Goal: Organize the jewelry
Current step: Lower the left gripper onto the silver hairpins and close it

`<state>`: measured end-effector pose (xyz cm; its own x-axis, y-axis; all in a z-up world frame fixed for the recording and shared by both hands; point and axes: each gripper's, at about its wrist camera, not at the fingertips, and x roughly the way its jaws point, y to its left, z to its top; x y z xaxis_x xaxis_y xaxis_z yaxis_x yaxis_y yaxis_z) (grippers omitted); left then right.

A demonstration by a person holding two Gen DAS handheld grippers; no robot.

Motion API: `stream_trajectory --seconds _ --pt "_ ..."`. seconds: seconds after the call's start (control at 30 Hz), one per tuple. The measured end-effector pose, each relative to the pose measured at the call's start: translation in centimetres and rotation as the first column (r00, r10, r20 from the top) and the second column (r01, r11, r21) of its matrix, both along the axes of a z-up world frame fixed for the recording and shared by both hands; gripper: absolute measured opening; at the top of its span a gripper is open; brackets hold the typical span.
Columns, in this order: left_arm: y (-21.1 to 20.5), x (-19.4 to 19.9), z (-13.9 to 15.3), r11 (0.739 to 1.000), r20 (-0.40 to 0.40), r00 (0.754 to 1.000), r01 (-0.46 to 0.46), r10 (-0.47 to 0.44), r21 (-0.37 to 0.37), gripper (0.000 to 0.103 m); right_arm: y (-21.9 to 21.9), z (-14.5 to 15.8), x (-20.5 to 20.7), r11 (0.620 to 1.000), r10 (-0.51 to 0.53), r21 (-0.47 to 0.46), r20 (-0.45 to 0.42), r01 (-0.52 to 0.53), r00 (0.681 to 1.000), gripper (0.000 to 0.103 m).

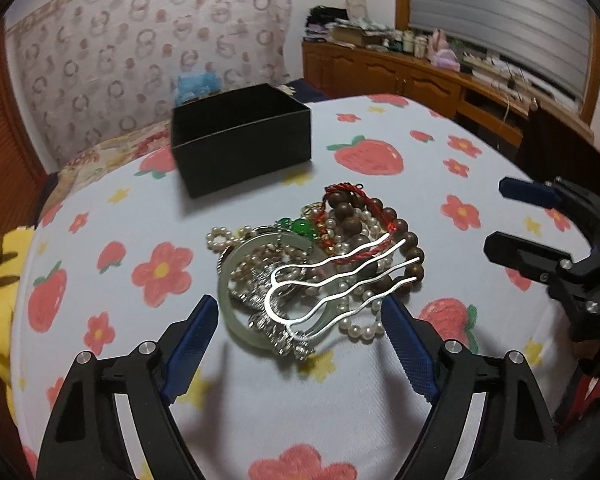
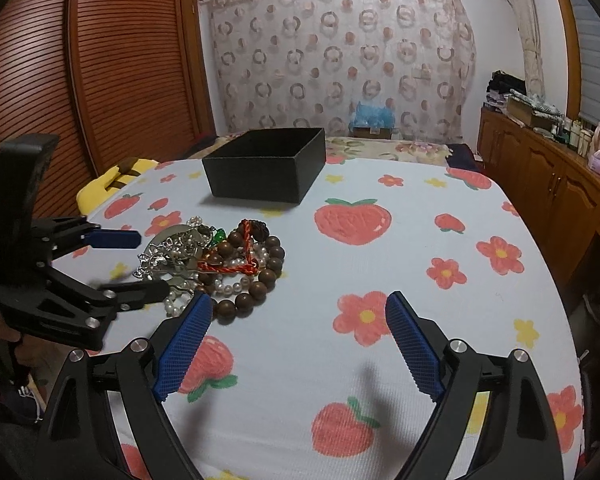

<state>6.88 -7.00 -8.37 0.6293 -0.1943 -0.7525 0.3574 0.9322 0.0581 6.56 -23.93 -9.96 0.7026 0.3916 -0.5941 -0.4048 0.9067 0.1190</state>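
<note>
In the left wrist view, a tangled pile of jewelry [image 1: 320,268] is seen lying on the surface [image 1: 380,208], which is covered by a cloth printed with strawberries and flowers. On top of the pile a silver hair fork [image 1: 332,280] is laid with its long axis running from lower left to upper right: its ornate head lies nearest the camera and its wavy prongs point away to the upper right. Beneath it a pale jade bangle [image 1: 230,312], a brown wooden bead bracelet [image 1: 400,240], strands of pearls [image 1: 360,326] and a red braided cord [image 1: 352,190] are heaped together. The left claw [image 1: 300,320] is held wide, its blue pads set on either side of the near end of the pile, and nothing is gripped. An open black box [image 1: 242,138] stands beyond the pile, apart from it. The right claw [image 1: 512,220] is seen at the right edge, spread wide. In the right wrist view, the same pile [image 2: 220,260] is found at the left, just beyond the left pad of the right claw [image 2: 300,312], which is spread wide over bare cloth and holds nothing. The left claw [image 2: 148,264] is seen at the pile's left side, and the black box [image 2: 266,168] stands farther back.
</note>
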Motion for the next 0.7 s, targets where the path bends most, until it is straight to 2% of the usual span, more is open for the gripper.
stream_trajectory --seconds 0.17,0.4,0.5,0.63,0.7 --pt "-0.9 0.6 -0.4 0.998 0.002 1.0 0.031 -0.031 0.056 0.081 -0.1 -0.1 0.0 1.0 0.006 0.006 0.001 -0.006 1.0 0.09" --pt "-1.5 0.8 -1.1 0.995 -0.018 0.997 0.074 -0.073 0.072 0.079 0.0 0.0 0.0 1.0 0.007 0.019 -0.001 -0.007 1.0 0.09" --pt "-1.7 0.5 -1.2 0.992 -0.002 0.997 0.071 -0.072 0.104 0.073 0.0 0.0 0.1 1.0 0.006 0.021 0.0 -0.006 1.0 0.09" --pt "-1.2 0.2 -0.7 0.995 -0.002 0.997 0.076 -0.076 0.061 0.052 0.0 0.0 0.1 1.0 0.004 0.02 0.001 -0.004 1.0 0.09" --pt "-0.9 0.1 -0.5 0.996 -0.006 0.997 0.075 -0.075 0.043 0.05 -0.1 0.1 0.0 1.0 0.005 0.019 0.001 -0.005 1.0 0.09"
